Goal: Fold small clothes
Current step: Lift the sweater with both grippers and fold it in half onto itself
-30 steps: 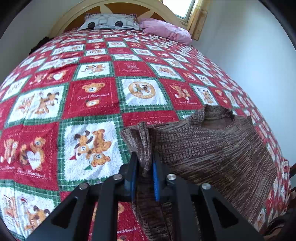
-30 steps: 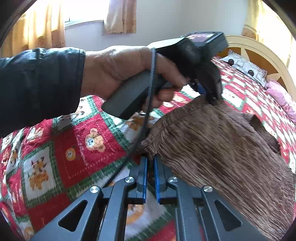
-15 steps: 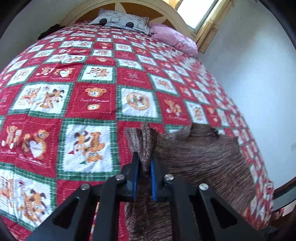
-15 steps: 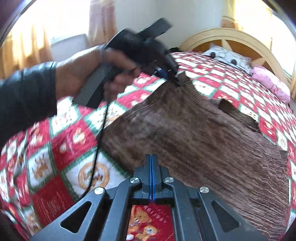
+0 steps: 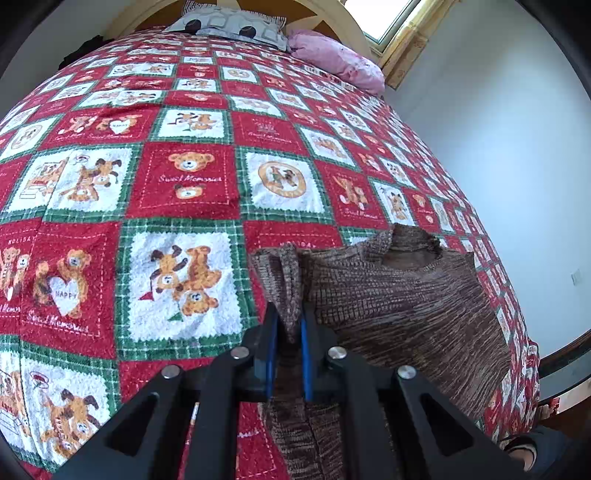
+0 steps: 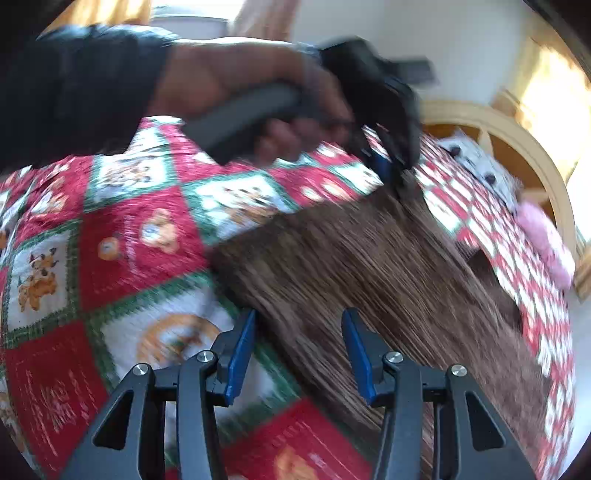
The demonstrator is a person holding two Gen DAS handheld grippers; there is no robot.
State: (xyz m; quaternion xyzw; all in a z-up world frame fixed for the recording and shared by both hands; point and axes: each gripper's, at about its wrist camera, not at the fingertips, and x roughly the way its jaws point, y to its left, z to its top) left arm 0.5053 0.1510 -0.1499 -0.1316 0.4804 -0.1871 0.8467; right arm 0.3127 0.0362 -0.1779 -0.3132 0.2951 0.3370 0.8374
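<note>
The brown knitted top [image 5: 399, 299] lies spread on the bed, over the quilt [image 5: 184, 184] with its bear squares, towards the near right part of the bed and close to the right-hand edge. Its neck opening faces the far end, where a grey pillow [image 5: 229, 26] and a pink pillow [image 5: 336, 59] rest against the headboard.

Left gripper [image 5: 287, 328]: jaws narrow, pinching a bunched fold of the top at its left side, the fabric standing up between the blue pads. The right wrist view, though blurred, shows the hand [image 6: 258, 99] in a dark sleeve holding this gripper at the far left corner of the top.

Right gripper [image 6: 298, 350]: jaws have just been opening and now stand about half wide. The near edge of the top lies below and between them, but the pads do not press on it; nothing is held.

Step in hand, by judgement: the garment is being laid out and straightened, one corner let go, the other held taut. No fold is visible yet.

Next move, by judgement: the right gripper needs a fresh grip on a side or hem edge, matching the left, so that both can carry one side across the middle without dragging the top towards the bed edge
</note>
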